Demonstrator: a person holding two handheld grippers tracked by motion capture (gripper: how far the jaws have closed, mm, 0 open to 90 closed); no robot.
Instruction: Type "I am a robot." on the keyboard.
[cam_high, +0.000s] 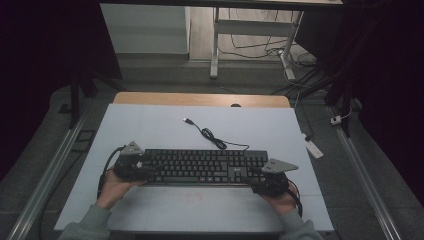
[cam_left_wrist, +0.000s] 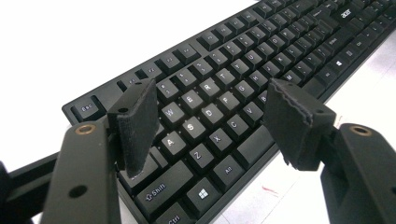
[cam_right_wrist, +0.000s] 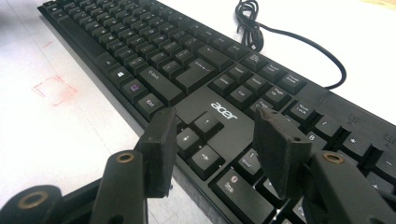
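Observation:
A black keyboard (cam_high: 205, 167) lies across the white tabletop (cam_high: 150, 125), its cable (cam_high: 212, 136) coiled behind it and ending in a USB plug (cam_high: 188, 120). My left gripper (cam_high: 145, 167) is at the keyboard's left end; in the left gripper view it (cam_left_wrist: 212, 126) is open, pads spread above the letter keys of the keyboard (cam_left_wrist: 224, 84), nothing pinched. My right gripper (cam_high: 257, 177) is at the right end; in the right gripper view it (cam_right_wrist: 217, 154) stands open over the arrow keys and number pad of the keyboard (cam_right_wrist: 187, 70), near its front edge.
A faint red square mark (cam_high: 192, 197) sits on the tabletop in front of the keyboard, also the red square (cam_right_wrist: 53, 88). The cable (cam_right_wrist: 261, 28) loops behind the keyboard. A white power strip (cam_high: 314, 148) lies on the floor at the right.

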